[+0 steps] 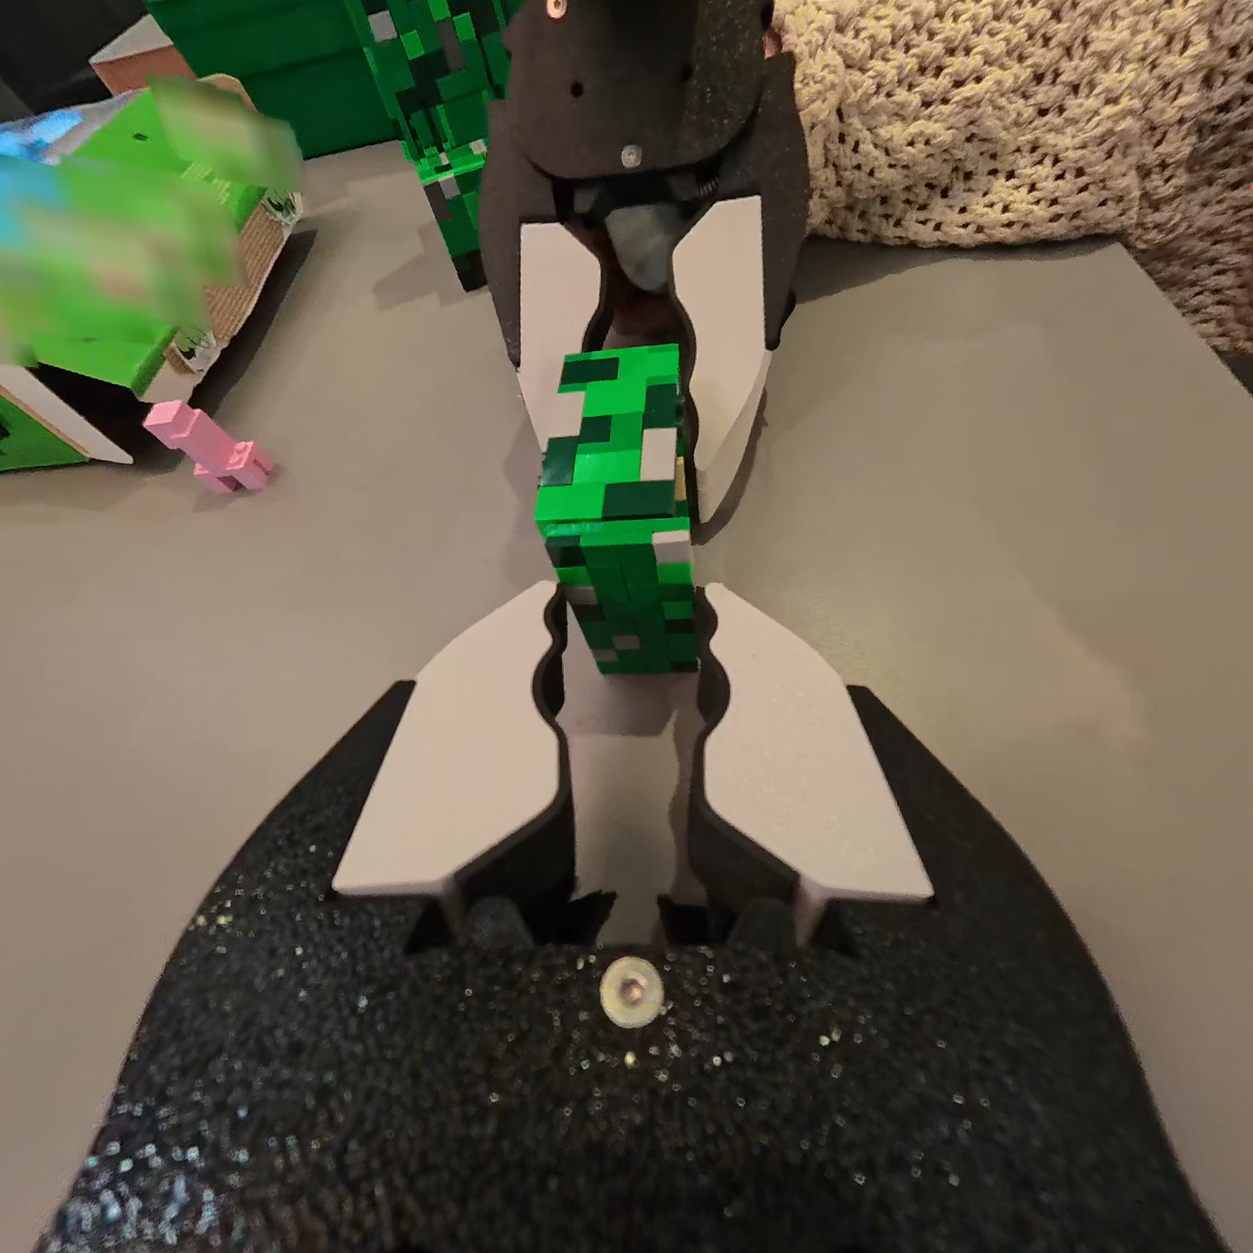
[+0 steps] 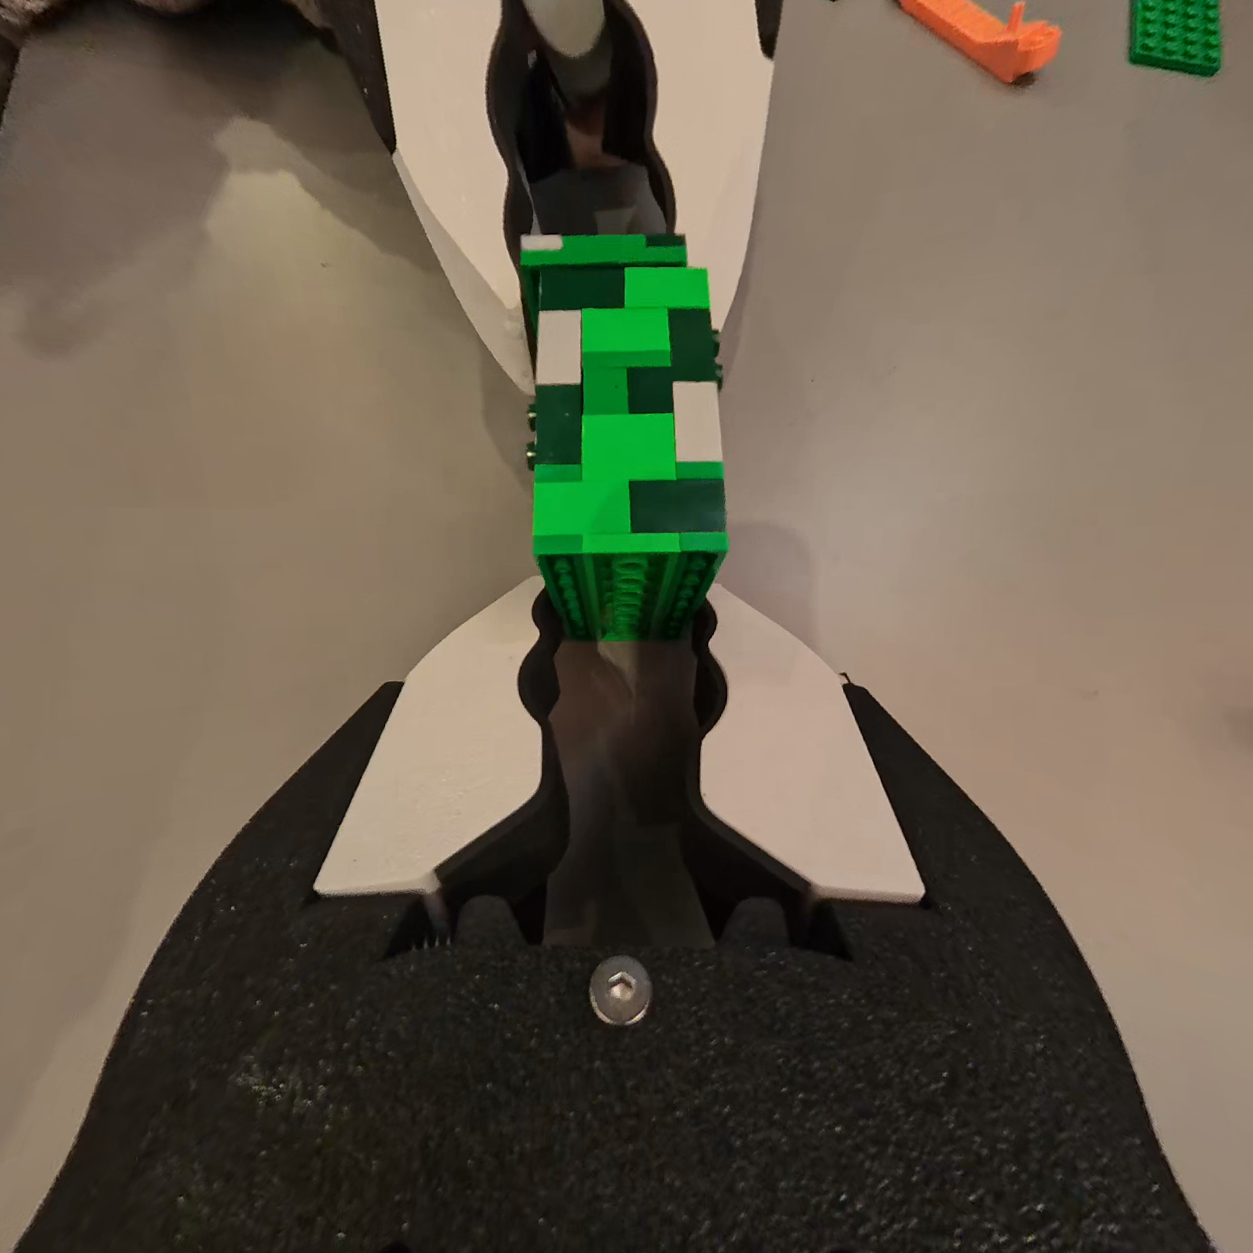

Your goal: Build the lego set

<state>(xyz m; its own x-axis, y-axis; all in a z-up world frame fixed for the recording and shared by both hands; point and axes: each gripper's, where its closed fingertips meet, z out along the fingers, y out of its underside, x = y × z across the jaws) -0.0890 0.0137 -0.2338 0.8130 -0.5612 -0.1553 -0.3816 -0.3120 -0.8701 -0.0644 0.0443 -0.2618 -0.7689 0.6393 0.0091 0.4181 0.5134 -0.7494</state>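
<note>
A long column of mottled green, dark green and grey lego bricks (image 1: 613,474) hangs above the grey table (image 1: 949,610), gripped at both ends. My left gripper (image 1: 630,603) is shut on its near end. My right gripper (image 1: 627,441) faces it from the far side, shut on the other end. In the right wrist view the same column (image 2: 627,434) runs from my right gripper (image 2: 627,603) to the left gripper (image 2: 624,325). The column's studded green end face shows between the right fingers. The column has a slight kink about halfway along.
A tall green lego build (image 1: 441,135) stands at the back. A pink lego figure (image 1: 210,447) lies at the left beside green boxes (image 1: 102,339). A knitted blanket (image 1: 1017,122) lies at the right. An orange brick separator (image 2: 983,41) and a green plate (image 2: 1176,34) lie on the table. There is about 5 centimetres between the tips of the two grippers. The right tips stand about 15 centimetres off the pink lego figure (image 1: 210,447).
</note>
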